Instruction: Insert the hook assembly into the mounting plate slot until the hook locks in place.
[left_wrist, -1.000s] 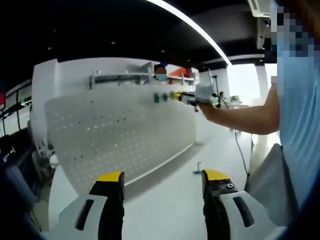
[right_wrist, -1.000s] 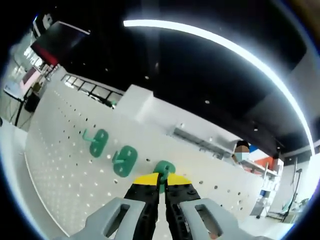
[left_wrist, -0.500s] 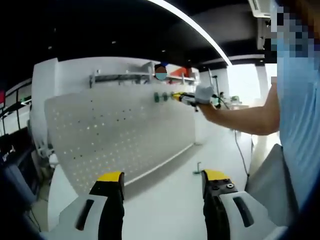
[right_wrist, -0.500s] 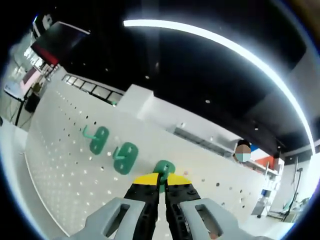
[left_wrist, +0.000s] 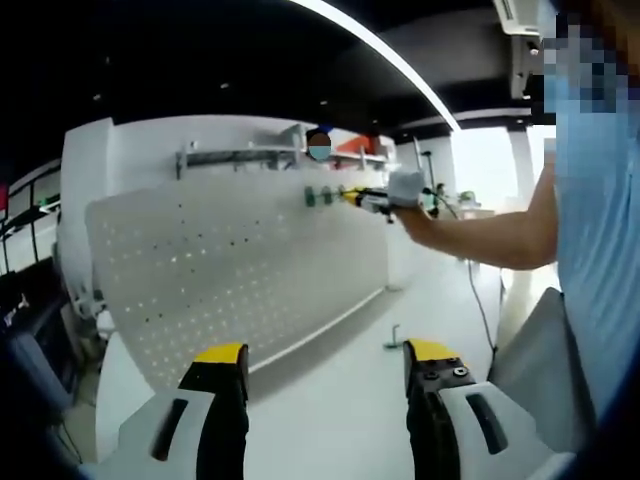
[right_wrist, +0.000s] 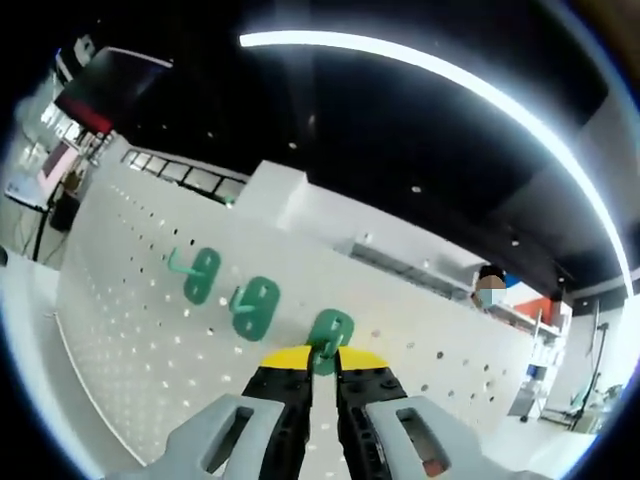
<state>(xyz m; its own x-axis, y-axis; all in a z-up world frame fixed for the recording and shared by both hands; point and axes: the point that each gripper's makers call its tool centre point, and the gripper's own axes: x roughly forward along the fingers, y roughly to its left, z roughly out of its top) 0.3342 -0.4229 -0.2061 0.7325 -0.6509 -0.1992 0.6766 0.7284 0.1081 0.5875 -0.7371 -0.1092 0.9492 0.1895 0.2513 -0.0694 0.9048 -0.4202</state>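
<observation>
Two green hooks sit seated; our right gripper clenches the third hook against the pegboard — we should push squarely. Left gripper hangs released.

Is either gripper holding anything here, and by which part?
Right gripper grips the third green hook by its lower end, against the pegboard. Left gripper holds nothing.

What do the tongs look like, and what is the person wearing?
Each pair of tongs has pale grey arms with slot-shaped openings, black jaws and bright yellow tips: see the left tongs and the right tongs. In the left gripper view the person wears a light blue short-sleeved shirt.
</observation>
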